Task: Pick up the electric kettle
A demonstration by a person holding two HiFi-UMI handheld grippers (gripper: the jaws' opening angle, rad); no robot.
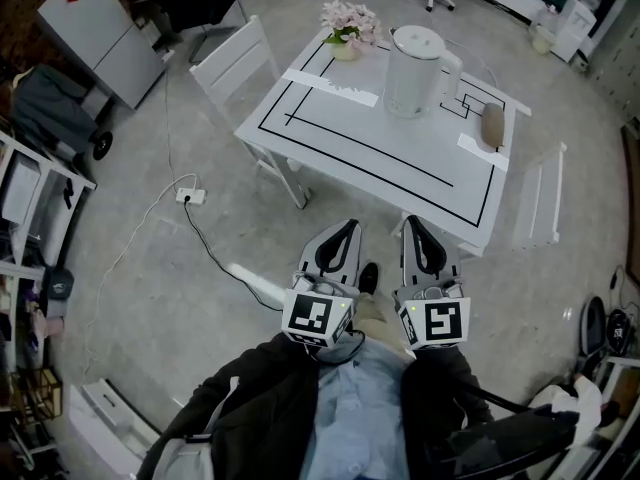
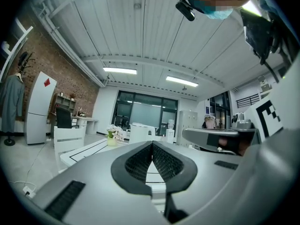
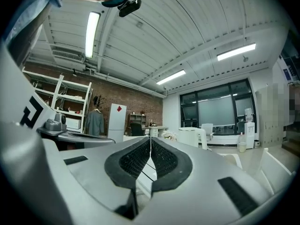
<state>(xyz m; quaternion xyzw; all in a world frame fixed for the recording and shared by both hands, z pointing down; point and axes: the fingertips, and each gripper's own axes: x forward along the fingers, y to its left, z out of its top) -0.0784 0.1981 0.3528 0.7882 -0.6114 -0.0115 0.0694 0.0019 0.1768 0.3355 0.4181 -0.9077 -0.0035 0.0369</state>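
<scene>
Standing on table, kettle well beyond fingers

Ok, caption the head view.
Left gripper and right gripper, shut and empty, short of the table holding the electric kettle.

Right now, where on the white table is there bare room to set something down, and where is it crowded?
The near half of the white table, from the white tape strip and white electric kettle to the near edge, is bare. The far side is crowded: pink flowers in a pot, the kettle, a tan oblong object at the right end.
</scene>
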